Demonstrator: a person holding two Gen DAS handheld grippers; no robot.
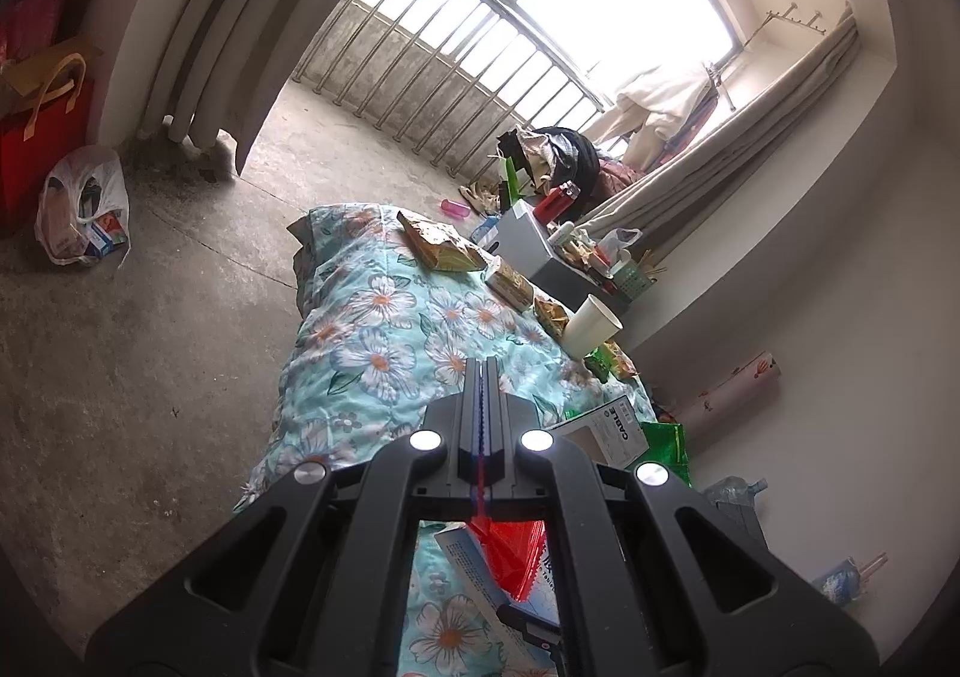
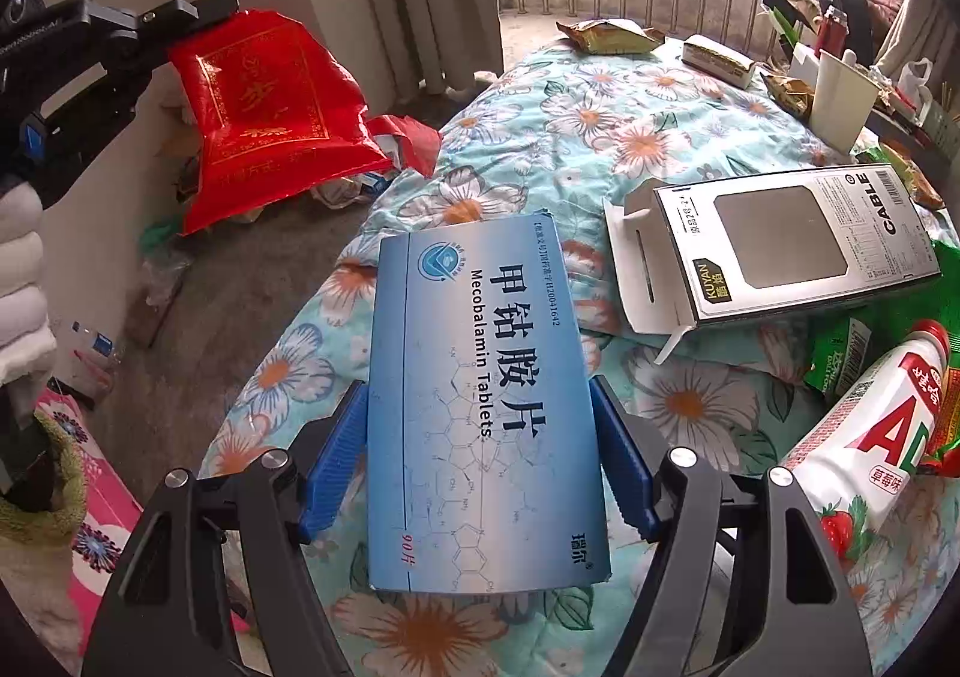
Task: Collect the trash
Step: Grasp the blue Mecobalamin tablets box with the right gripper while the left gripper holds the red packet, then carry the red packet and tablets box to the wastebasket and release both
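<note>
Here, the blue tablet box (image 2: 480,407) is seen lengthwise between the blue pads (image 2: 336,455) of the right gripper (image 2: 480,455), lying over the floral quilt (image 2: 630,137); the pads stand at its two long edges, but whether they press on it cannot be told. The jaws of the left gripper (image 1: 483,377) are clenched on the rim of a red plastic bag (image 2: 270,107), which is held hanging off the side of the bed, above the concrete floor (image 1: 150,347). Just beyond the tablet box, an opened cable box (image 2: 780,251) is laid on the quilt. A strawberry drink bottle (image 2: 870,425) is tilted at the right edge. Farther up the quilt, snack wrappers (image 2: 606,36) and a white paper cup (image 2: 840,95) are scattered.
</note>
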